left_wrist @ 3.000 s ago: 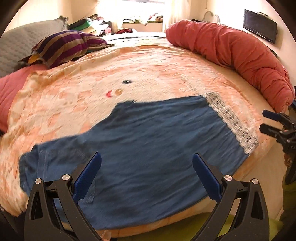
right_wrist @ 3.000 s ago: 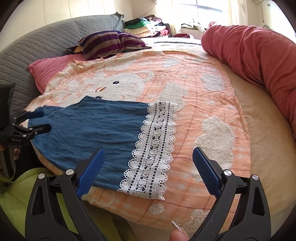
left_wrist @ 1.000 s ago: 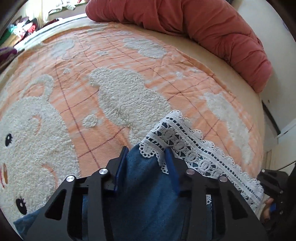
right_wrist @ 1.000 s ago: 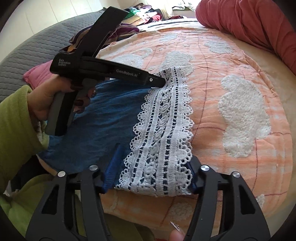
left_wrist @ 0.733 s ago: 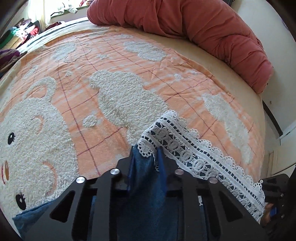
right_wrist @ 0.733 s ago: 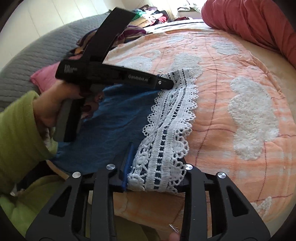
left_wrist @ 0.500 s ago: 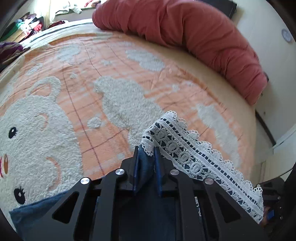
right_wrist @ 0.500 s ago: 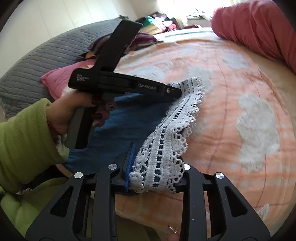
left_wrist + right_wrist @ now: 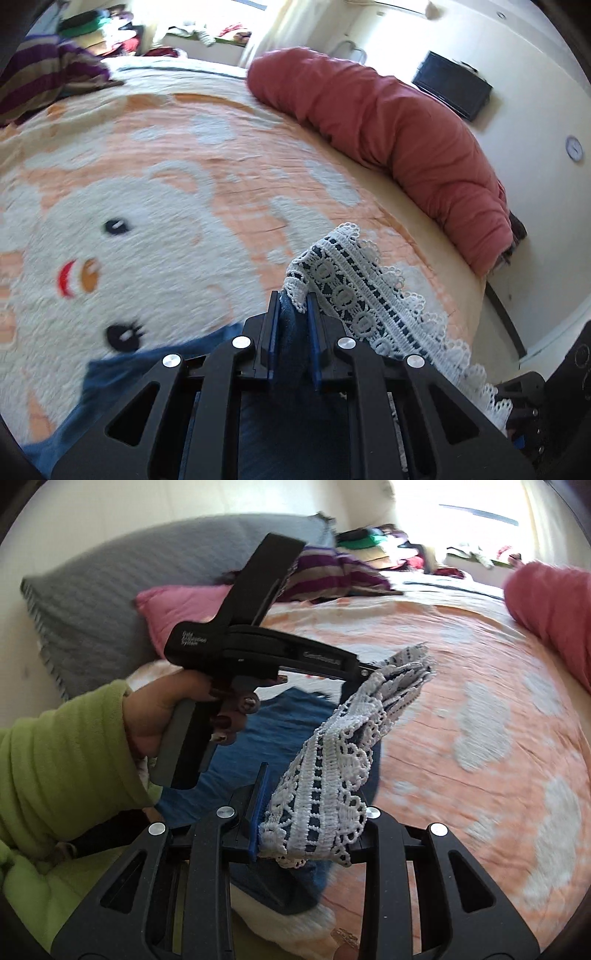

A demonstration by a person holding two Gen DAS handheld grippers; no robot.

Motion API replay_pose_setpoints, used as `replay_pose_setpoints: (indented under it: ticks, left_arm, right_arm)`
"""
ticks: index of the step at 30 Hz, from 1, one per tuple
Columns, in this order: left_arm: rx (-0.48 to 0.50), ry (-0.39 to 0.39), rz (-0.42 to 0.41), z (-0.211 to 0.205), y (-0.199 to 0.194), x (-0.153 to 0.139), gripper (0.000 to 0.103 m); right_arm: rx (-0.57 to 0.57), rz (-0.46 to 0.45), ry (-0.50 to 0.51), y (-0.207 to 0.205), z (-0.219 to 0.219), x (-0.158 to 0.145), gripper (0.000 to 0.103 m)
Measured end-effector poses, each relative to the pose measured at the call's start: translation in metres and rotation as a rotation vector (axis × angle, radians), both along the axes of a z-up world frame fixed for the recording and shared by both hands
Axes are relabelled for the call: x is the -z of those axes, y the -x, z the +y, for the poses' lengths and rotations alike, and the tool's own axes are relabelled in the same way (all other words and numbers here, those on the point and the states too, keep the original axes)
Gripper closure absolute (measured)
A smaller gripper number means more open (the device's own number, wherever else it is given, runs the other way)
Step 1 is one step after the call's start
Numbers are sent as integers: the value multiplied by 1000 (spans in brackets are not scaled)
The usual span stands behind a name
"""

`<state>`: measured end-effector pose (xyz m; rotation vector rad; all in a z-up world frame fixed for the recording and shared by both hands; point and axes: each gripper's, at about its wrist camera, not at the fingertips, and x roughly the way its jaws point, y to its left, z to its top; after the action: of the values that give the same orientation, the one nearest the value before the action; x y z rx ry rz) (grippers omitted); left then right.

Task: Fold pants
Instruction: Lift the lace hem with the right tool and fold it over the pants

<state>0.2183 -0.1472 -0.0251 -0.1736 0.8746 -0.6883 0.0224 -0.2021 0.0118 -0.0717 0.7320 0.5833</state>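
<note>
Bed: orange blanket point(image 9: 229, 155) with white bear motif; red duvet roll point(image 9: 399, 136) along its far right side; grey pillow point(image 9: 96, 590) at far left. Pants point(image 9: 280, 723): blue, white lace hem point(image 9: 332, 775) raised off blanket. Left gripper point(image 9: 291, 314): clamped on one hem corner; right gripper point(image 9: 310, 812): clamped on the other.

Left gripper point(image 9: 292, 312) clamped on blue pants point(image 9: 291, 354) beside the white lace hem point(image 9: 354, 280) (raised off the bear blanket point(image 9: 155, 229)); red duvet roll point(image 9: 388, 144) behind.
</note>
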Motion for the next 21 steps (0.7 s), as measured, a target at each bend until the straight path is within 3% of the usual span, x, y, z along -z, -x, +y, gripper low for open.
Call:
replay_pose_setpoints:
  ticks: [6, 13, 17, 21]
  left_arm:
    - [-129, 24, 56, 53, 6, 11, 90]
    - [-318, 37, 10, 131, 34, -5, 82]
    - [-398, 94, 41, 171, 47, 1, 77]
    - [-424, 125, 97, 182, 51, 14, 72]
  right_arm:
    - [-84, 37, 73, -7, 46, 19, 81]
    - [-213, 13, 208, 6, 95, 38, 80]
    - [-261, 24, 209, 15, 108, 47, 70]
    - [-335, 17, 184, 28, 115, 41, 61]
